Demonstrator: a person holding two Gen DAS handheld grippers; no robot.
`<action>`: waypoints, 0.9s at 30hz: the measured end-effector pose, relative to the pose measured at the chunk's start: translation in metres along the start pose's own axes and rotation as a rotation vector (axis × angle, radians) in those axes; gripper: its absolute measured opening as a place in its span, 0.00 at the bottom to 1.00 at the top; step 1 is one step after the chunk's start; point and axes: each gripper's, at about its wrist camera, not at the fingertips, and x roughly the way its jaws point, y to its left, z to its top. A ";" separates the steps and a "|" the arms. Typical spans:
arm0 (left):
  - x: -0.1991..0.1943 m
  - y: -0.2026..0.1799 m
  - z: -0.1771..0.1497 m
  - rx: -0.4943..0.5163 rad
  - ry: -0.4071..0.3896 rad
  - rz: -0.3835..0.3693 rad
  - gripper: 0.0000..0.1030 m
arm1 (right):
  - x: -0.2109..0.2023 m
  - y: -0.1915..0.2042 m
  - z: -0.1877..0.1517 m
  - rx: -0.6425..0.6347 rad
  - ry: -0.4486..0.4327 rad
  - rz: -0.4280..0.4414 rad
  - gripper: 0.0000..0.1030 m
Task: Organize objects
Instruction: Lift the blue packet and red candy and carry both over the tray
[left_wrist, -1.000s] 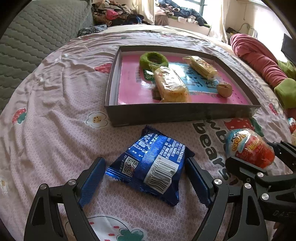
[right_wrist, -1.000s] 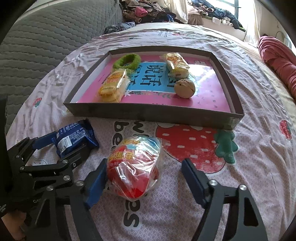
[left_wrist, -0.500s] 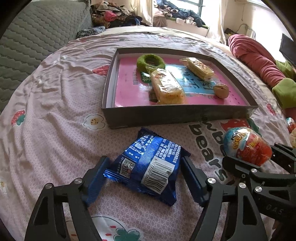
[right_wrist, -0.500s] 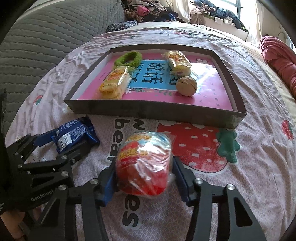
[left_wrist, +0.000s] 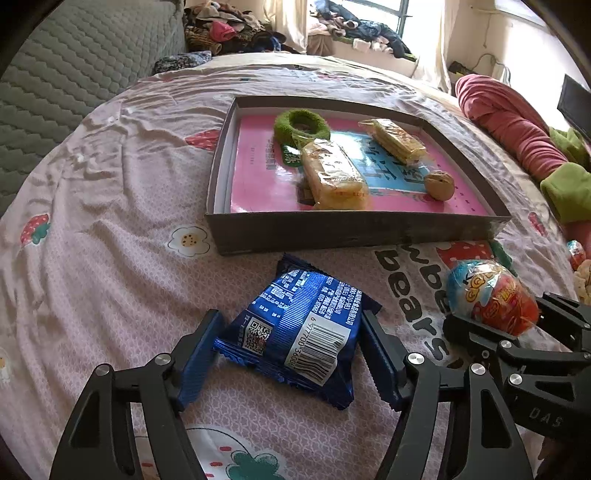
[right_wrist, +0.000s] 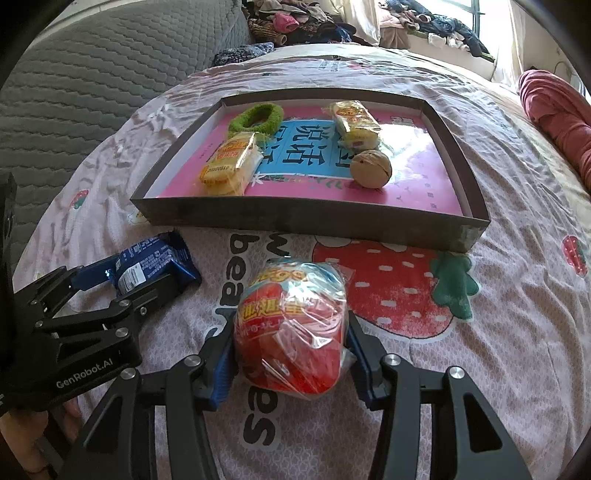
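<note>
Pointing steeply down | left gripper (left_wrist: 291, 354) closing on blue packet (left_wrist: 301, 332) | right gripper (right_wrist: 290, 356) clamping red egg (right_wrist: 291, 328)

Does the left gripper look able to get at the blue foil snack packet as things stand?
Probably yes. The left gripper already straddles the blue foil snack packet on the bedsheet; its fingers have just been closing and touch both edges. Nothing lies between, and the right gripper sits clear beside it.
</note>
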 end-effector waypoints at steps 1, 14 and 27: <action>-0.001 0.000 0.000 0.000 -0.001 0.001 0.72 | -0.001 0.000 0.000 -0.001 -0.004 -0.001 0.50; -0.017 -0.003 -0.006 -0.006 -0.013 0.029 0.71 | -0.013 0.005 -0.006 -0.026 -0.013 -0.009 0.50; -0.040 -0.010 -0.011 -0.001 -0.024 0.039 0.71 | -0.034 0.009 -0.014 -0.053 -0.035 -0.034 0.50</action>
